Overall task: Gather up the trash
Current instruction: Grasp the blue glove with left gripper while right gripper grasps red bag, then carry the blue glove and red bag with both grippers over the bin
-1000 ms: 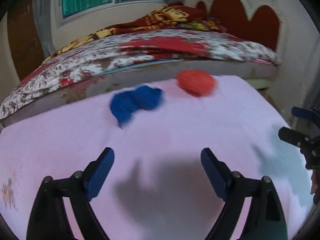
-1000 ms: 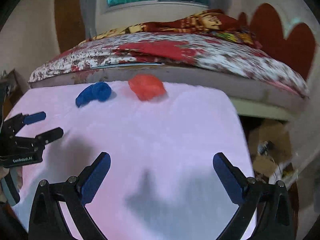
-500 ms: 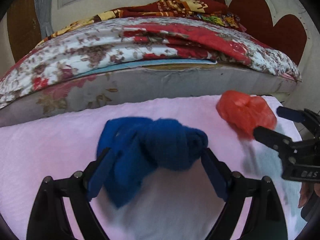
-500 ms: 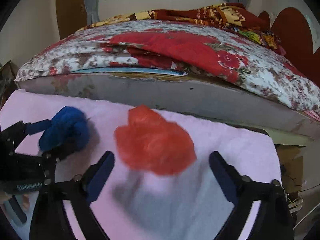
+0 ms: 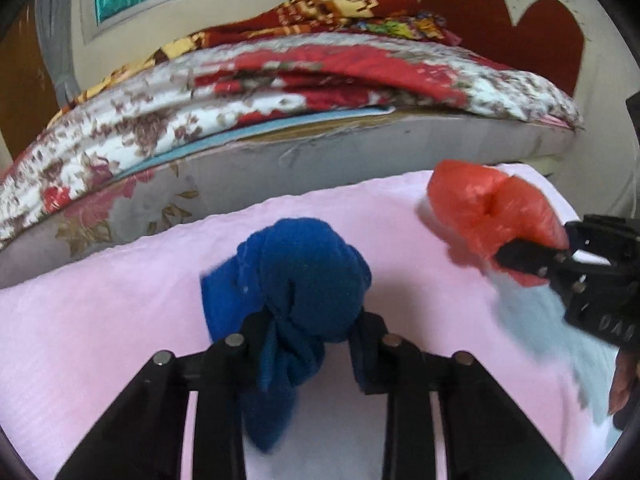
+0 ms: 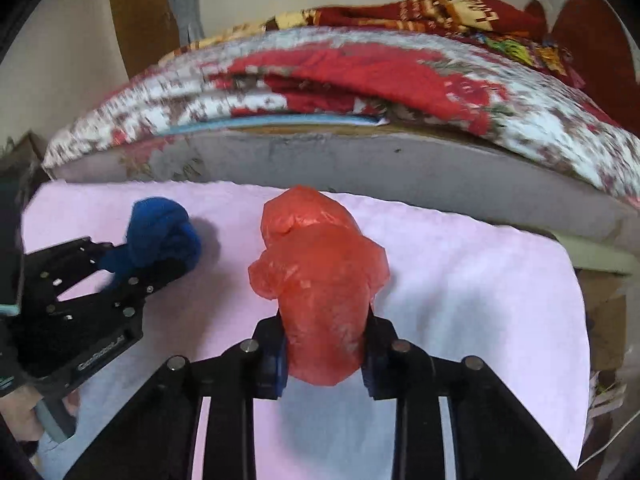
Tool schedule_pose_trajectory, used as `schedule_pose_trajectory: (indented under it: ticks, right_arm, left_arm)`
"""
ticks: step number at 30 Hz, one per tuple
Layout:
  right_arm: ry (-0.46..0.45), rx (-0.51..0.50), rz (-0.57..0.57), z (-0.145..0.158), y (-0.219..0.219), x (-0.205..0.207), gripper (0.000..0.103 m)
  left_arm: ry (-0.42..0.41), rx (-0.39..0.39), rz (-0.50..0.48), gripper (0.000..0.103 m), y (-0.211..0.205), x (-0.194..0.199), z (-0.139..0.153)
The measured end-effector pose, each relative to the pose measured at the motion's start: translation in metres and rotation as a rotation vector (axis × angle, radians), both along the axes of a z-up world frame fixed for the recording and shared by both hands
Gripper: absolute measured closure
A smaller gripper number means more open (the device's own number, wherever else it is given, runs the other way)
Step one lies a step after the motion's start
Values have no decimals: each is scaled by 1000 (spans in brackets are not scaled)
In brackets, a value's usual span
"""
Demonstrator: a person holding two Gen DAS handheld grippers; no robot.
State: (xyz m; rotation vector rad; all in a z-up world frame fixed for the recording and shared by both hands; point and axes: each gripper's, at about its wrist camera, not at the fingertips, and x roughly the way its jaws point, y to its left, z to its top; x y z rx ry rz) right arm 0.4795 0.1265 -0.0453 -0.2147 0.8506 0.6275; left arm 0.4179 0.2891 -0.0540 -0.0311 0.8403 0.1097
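A knotted blue cloth bundle (image 5: 304,280) lies on the pink cloth-covered table (image 5: 100,320); my left gripper (image 5: 308,344) is shut on its near end. It also shows in the right wrist view (image 6: 160,236), held by the left gripper (image 6: 132,268). A crumpled red plastic bag (image 6: 320,280) sits to its right; my right gripper (image 6: 324,360) is shut on its near part. In the left wrist view the red bag (image 5: 492,208) is at the right, with the right gripper (image 5: 536,252) on it.
A bed with a floral quilt (image 5: 280,80) and grey mattress side (image 6: 360,168) runs right behind the table's far edge. The table's right edge (image 6: 580,320) drops off to cardboard boxes (image 6: 604,320). A dark red headboard (image 5: 540,32) stands at the back right.
Both grippers moved forward across the table and closed: the left on the blue bundle, the right on the red bag. One second ago both were open and well short of the items.
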Motion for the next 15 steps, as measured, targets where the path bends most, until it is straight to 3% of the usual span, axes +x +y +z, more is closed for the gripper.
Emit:
schedule_pose_trajectory:
  ticks: [6,15]
  right_arm:
    - [-46,52,-24,28,-54,-59,73]
    - [-118,41,-23,57,-130,-177,73]
  left_arm:
    - [-62,4,-49,72,-33,-58,31]
    - [-118,-25,-111,72,-85,-134,63]
